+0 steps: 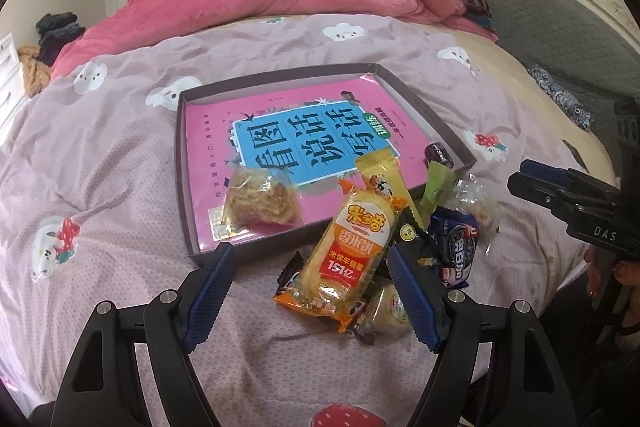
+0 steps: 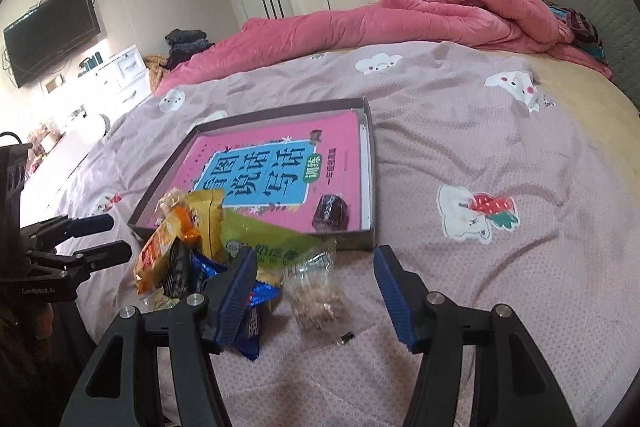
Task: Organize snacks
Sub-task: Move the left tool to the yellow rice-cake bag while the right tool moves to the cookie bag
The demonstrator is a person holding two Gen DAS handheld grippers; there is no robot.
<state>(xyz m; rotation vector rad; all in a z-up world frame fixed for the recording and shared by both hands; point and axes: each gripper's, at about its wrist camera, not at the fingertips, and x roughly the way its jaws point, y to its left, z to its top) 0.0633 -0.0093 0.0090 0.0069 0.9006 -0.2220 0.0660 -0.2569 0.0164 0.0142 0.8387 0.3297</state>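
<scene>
A shallow dark tray [image 1: 183, 163] [image 2: 374, 187] lies on the bed with a pink book [image 1: 208, 147] [image 2: 240, 151] as its floor. Inside it are a brown pastry in clear wrap [image 1: 260, 205] and a dark wrapped candy [image 1: 440, 155] [image 2: 330, 213]. A pile of snacks sits at the tray's near edge. My left gripper [image 1: 312, 291] is open, and the orange rice-cracker packet [image 1: 352, 251] [image 2: 160, 247] lies between its fingers, untouched by the pads. My right gripper [image 2: 316, 297] is open astride a clear packet of pale biscuits [image 2: 316, 291] [image 1: 476, 203].
The pile also holds a yellow packet [image 1: 380, 175], a green packet [image 2: 272, 239], a black packet [image 2: 178, 271] and a blue cookie packet [image 1: 460, 247]. A rolled pink quilt [image 2: 440, 15] lies at the far side of the bed. A grey headboard [image 1: 560, 27] stands on the right.
</scene>
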